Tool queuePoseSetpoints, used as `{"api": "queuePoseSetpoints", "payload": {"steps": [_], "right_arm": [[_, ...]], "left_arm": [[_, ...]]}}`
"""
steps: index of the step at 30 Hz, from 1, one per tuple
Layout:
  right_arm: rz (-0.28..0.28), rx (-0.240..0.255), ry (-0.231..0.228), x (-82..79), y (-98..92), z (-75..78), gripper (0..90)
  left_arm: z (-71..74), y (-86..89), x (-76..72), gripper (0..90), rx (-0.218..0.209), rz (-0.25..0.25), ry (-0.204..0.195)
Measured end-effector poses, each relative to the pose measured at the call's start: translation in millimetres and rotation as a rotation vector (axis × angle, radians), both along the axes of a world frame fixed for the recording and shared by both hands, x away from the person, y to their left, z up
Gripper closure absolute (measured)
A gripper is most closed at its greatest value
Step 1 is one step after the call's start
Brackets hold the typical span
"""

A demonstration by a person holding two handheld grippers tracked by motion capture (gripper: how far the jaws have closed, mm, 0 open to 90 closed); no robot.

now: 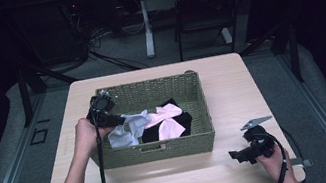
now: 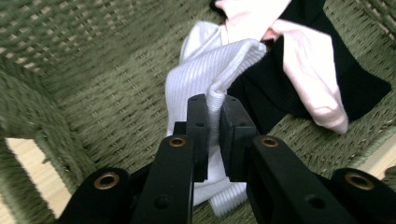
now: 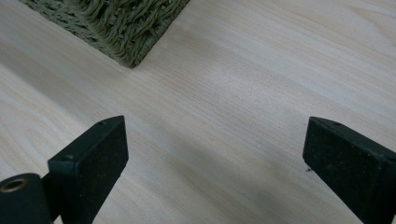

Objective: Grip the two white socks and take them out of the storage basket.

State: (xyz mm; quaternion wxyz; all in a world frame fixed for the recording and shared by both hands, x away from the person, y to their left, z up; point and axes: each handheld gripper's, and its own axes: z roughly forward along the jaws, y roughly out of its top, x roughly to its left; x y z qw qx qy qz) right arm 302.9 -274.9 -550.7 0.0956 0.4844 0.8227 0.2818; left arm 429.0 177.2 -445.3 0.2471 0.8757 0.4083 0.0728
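Observation:
A green woven basket [image 1: 200, 141] stands on the middle of the wooden table. Inside it lie a white ribbed sock [image 1: 127, 131], a pink sock [image 1: 168, 121] and a black garment [image 1: 183, 118]. My left gripper [image 1: 118, 121] reaches into the basket's left side and is shut on a fold of the white sock [image 2: 205, 79], which is pulled up between the pads. The pink sock [image 2: 308, 65] drapes over the black garment [image 2: 280, 93] beyond it. My right gripper [image 1: 236, 156] rests low over the table near the front right, open with nothing between its jaws [image 3: 215, 154].
The basket's near right corner [image 3: 130, 32] lies ahead of the right gripper. Bare wooden table [image 1: 231, 84] runs right of and in front of the basket. Beyond the table's far edge stand chair legs and a desk frame [image 1: 146, 28].

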Motion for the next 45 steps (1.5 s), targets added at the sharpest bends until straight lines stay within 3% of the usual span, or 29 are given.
{"api": "queuePoseSetpoints", "payload": {"steps": [16,34,45], "right_arm": [[0.005,0.009,0.009,0.5,0.7,-0.6,6.1],[0.010,-0.002,0.014,1.2,0.7,-1.5,6.2],[0.006,0.002,0.015,1.0,0.7,-1.6,6.2]], "left_arm": [[39.8,-2.3,-2.0,83.6,0.001,-0.012,-0.068],[74.1,-0.5,-0.1,83.5,-0.001,0.000,-0.116],[102.8,-2.4,2.3,83.5,0.018,0.002,-0.155]]}}
